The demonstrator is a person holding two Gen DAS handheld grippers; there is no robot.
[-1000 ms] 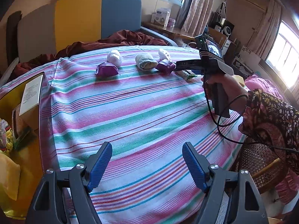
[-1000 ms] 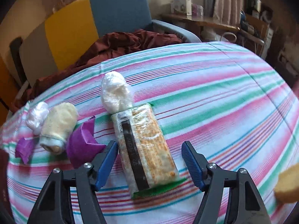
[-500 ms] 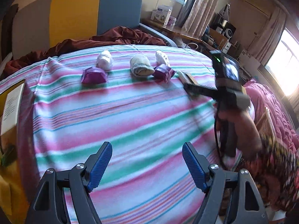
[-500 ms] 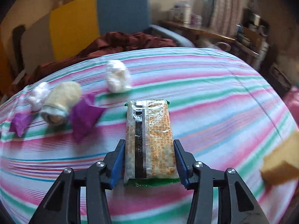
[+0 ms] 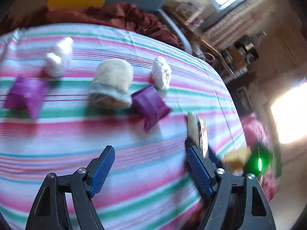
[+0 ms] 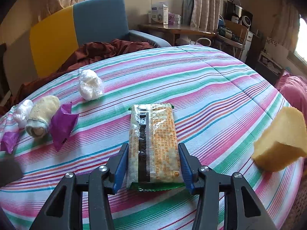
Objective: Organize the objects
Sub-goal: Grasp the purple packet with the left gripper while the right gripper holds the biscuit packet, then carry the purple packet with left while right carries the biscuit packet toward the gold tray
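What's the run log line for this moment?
right gripper: shut on cracker pack | left gripper: open, empty | sponge: on striped cloth

a yellow-and-blue armchair (image 6: 76, 30) stands behind the striped tablecloth (image 6: 211, 88), with a crumpled maroon cloth (image 6: 107, 49) on its seat. a white box (image 6: 159, 13) sits on a wooden side table (image 6: 176, 28) below curtains (image 6: 201, 3).

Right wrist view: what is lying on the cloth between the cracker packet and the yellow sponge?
Nothing. In the right wrist view, only bare striped cloth lies between the cracker packet and the yellow sponge.
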